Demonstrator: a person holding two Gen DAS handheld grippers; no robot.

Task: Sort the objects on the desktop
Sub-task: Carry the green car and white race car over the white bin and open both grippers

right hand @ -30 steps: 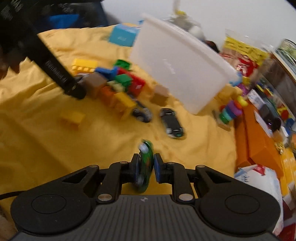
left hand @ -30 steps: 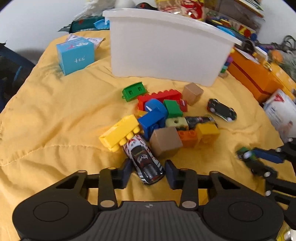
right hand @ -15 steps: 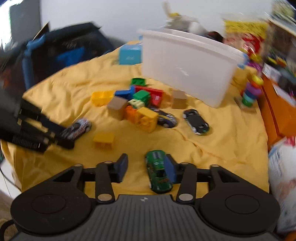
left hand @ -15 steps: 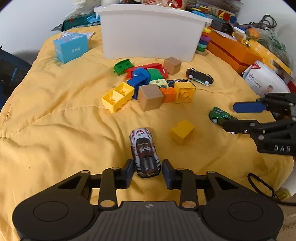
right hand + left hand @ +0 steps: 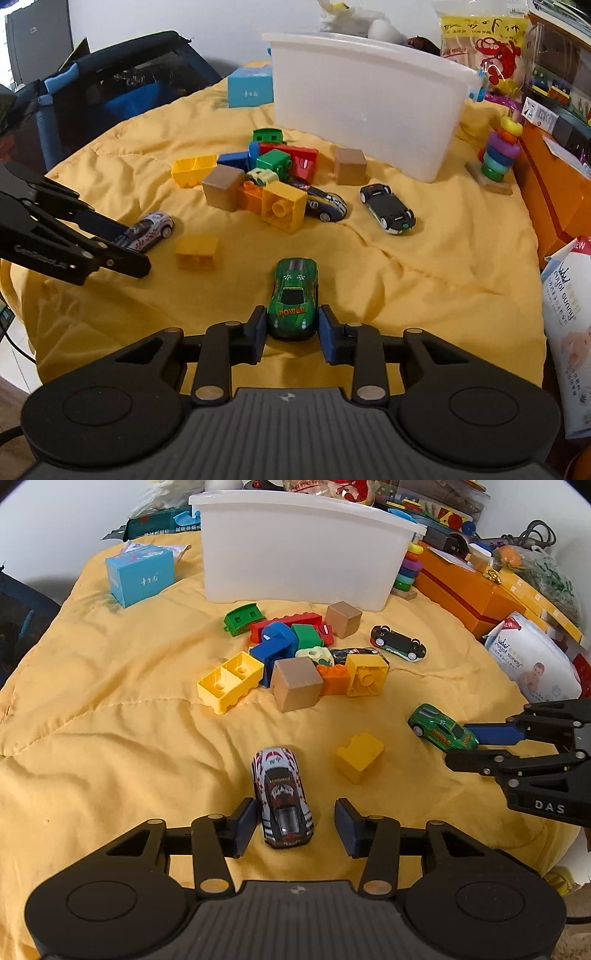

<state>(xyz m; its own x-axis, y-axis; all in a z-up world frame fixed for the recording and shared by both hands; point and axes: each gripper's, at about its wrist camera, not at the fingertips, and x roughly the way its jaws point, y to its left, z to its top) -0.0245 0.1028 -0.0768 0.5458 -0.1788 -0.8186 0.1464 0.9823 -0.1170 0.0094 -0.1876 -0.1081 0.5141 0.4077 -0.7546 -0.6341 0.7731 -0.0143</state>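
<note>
Your left gripper (image 5: 295, 825) is spread wide over the yellow quilted cloth (image 5: 110, 709). The white toy race car with red and black markings (image 5: 281, 795) sits on the cloth between its pads, closer to the left pad, with clear space to the right one.

Your right gripper (image 5: 292, 334) is also parted; the green toy car lettered POWER (image 5: 294, 297) rests on the cloth with its near end between the pads. Gaps look narrow; contact cannot be confirmed.

A loose small yellow plastic block (image 5: 359, 755) lies between the two cars. Farther away is the pile of coloured plastic bricks (image 5: 295, 657) with two tan wooden cubes. A black toy car flipped on its roof (image 5: 398, 642) lies to the right of the pile. The translucent white plastic bin (image 5: 303, 550) stands at the far side.
</note>
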